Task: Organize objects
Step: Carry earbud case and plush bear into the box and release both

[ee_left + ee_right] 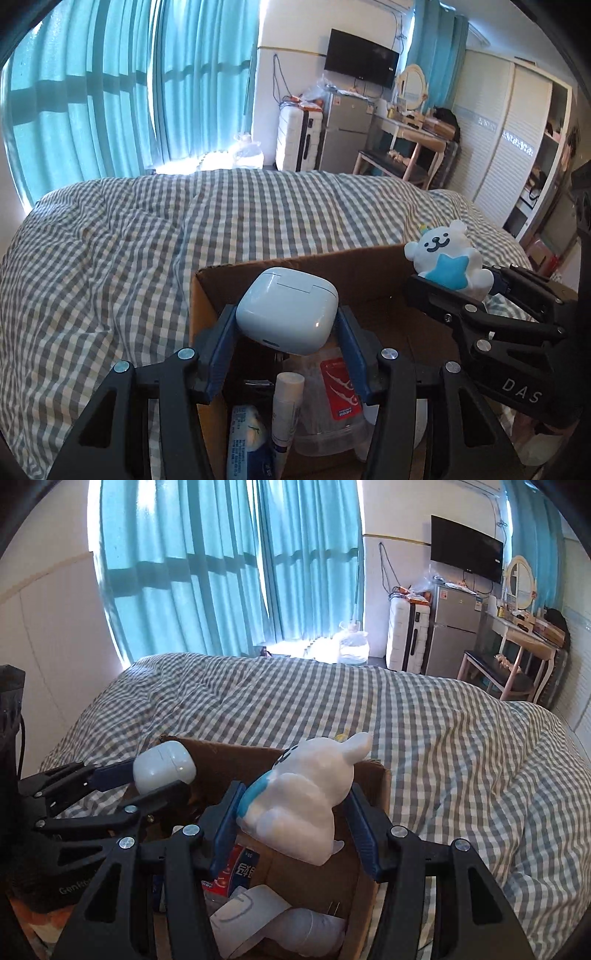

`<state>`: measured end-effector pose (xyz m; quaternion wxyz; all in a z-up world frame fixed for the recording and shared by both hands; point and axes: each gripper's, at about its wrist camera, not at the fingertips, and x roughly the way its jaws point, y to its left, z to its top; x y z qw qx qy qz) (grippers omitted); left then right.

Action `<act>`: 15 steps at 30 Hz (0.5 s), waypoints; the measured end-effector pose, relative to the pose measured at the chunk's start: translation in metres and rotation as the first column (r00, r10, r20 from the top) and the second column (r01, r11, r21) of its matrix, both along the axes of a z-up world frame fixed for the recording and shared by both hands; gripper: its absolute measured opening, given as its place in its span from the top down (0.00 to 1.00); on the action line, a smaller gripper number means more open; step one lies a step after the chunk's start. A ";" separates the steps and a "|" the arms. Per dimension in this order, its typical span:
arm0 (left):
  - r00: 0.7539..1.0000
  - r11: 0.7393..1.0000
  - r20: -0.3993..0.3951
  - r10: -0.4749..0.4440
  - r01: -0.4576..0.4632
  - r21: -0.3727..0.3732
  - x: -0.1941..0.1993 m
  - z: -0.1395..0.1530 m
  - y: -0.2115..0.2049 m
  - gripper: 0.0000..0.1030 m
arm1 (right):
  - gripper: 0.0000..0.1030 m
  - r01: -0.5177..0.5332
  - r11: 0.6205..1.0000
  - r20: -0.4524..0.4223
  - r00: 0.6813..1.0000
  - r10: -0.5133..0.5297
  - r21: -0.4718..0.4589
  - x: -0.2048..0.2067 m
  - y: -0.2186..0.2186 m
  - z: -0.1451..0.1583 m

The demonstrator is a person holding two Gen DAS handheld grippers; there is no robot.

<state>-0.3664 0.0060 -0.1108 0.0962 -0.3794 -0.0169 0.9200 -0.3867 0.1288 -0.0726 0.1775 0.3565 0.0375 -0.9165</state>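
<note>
My left gripper (pixel 286 325) is shut on a pale blue earbud case (pixel 287 309) and holds it above an open cardboard box (pixel 207 291) on the bed. My right gripper (pixel 293 808) is shut on a white bear toy with a blue star (pixel 303 805) and holds it over the same box (pixel 373 775). Each gripper shows in the other view: the right one with the toy (pixel 448 258) at the box's right side, the left one with the case (pixel 164 766) at its left side. The box holds a white tube (pixel 288 410), a clear plastic container (pixel 332 406) and a blue packet (pixel 245 435).
The box sits on a bed with a grey-and-white checked cover (pixel 147 240). Teal curtains (pixel 110 92) hang behind. A white suitcase (pixel 299 136), a small fridge (pixel 345 136), a vanity desk (pixel 413 136) and a wardrobe (pixel 509 147) stand at the far side.
</note>
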 end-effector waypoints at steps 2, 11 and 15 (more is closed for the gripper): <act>1.000 1.000 0.015 0.005 -0.005 -0.010 -0.002 -0.003 0.001 0.47 | 0.47 0.011 1.000 -0.001 1.000 -0.011 0.013 0.003 0.001 -0.003; 0.998 0.999 0.055 0.014 -0.012 -0.044 -0.002 -0.017 0.006 0.47 | 0.47 0.035 0.999 -0.008 0.999 -0.035 0.017 0.004 0.003 -0.003; 0.998 0.999 0.061 0.019 -0.016 -0.051 -0.002 -0.021 0.006 0.47 | 0.47 0.035 0.999 -0.011 0.999 -0.035 0.020 0.005 0.002 -0.003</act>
